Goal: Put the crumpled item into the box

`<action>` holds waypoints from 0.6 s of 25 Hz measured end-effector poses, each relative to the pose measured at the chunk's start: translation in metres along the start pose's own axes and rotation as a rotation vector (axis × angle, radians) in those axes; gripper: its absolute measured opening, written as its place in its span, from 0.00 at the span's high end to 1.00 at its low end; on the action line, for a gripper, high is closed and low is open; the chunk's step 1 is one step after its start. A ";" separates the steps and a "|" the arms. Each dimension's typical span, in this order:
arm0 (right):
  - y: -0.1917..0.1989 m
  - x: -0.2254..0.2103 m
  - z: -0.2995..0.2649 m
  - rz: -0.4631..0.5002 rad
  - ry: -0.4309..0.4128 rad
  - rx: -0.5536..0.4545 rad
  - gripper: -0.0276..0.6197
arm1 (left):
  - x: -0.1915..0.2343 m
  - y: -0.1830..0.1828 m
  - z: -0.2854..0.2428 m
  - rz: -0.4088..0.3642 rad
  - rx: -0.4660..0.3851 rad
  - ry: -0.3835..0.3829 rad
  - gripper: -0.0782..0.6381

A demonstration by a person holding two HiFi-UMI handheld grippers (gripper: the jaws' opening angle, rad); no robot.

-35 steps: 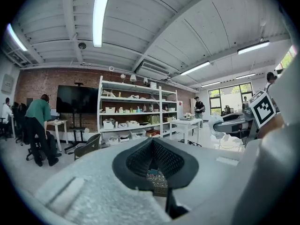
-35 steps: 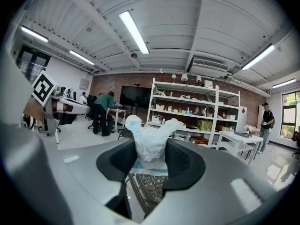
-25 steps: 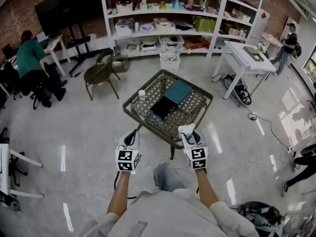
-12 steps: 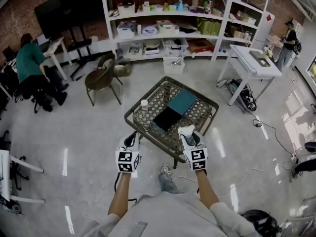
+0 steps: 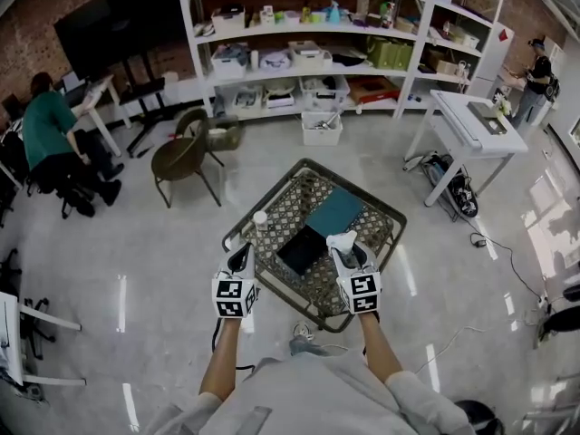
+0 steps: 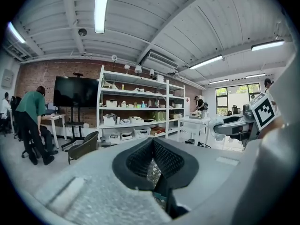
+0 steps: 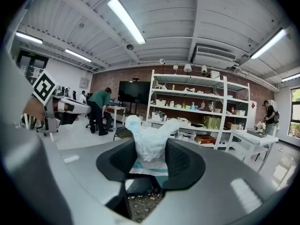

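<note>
- Right now my right gripper (image 7: 151,165) is clenched on the crumpled item (image 7: 149,139), a white wad with a little teal print. Its lower part is pinched between the pads and the bunched top pokes up above them.
- From the head view the crumpled item (image 5: 342,240) sits at the tip of my right gripper (image 5: 347,254), over the near side of the lattice table (image 5: 299,184).
- My left gripper (image 6: 153,146) has its tips pressed together with nothing between them. It hangs beside the table's near left edge (image 5: 240,259).
- The box (image 5: 335,211) lies on the table, a teal part with a dark part (image 5: 301,249) just beside it. I cannot tell which part is the open one.
- I judge the wad very light and soft. It probably gives under the pads and springs back a little, so a firm pinch costs nothing.
- A thin, smooth sheet like this could cling to a pad, or drift as it falls.
- Holding low on the dense middle seems right to me; the loose top folds would only tear or slip free.
</note>
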State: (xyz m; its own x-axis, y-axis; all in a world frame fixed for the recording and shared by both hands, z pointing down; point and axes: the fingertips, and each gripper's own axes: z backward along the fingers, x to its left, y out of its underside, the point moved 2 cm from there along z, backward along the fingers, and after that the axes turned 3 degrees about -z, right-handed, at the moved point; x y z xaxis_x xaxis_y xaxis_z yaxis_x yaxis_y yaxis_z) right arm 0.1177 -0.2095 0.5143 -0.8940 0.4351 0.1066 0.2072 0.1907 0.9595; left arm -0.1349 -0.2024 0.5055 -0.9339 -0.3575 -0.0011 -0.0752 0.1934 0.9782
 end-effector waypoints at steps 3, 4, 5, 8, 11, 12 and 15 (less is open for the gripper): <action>-0.009 -0.025 -0.023 -0.005 0.000 -0.004 0.70 | 0.000 -0.015 -0.035 -0.009 -0.001 0.003 0.88; -0.012 -0.033 -0.031 -0.006 0.000 -0.005 0.70 | -0.001 -0.020 -0.047 -0.011 -0.002 0.005 0.88; -0.015 -0.041 -0.039 -0.006 0.000 -0.006 0.70 | -0.001 -0.024 -0.057 -0.011 -0.004 0.006 0.88; -0.019 -0.058 -0.063 -0.002 -0.006 -0.011 0.70 | 0.003 -0.030 -0.085 -0.013 -0.009 0.004 0.88; -0.024 -0.069 -0.087 0.000 -0.016 -0.013 0.70 | 0.010 -0.032 -0.107 -0.012 -0.006 -0.001 0.88; -0.026 -0.072 -0.095 0.001 -0.020 -0.013 0.70 | 0.013 -0.033 -0.114 -0.011 -0.003 -0.004 0.88; -0.030 -0.082 -0.115 0.002 -0.030 -0.011 0.70 | 0.018 -0.035 -0.132 -0.011 0.007 -0.009 0.88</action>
State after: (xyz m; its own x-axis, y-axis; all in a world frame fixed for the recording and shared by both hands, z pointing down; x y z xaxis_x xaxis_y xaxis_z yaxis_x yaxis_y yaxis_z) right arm 0.1393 -0.3518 0.5071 -0.8812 0.4618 0.1008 0.2045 0.1802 0.9621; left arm -0.1033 -0.3364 0.4990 -0.9362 -0.3511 -0.0136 -0.0877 0.1961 0.9767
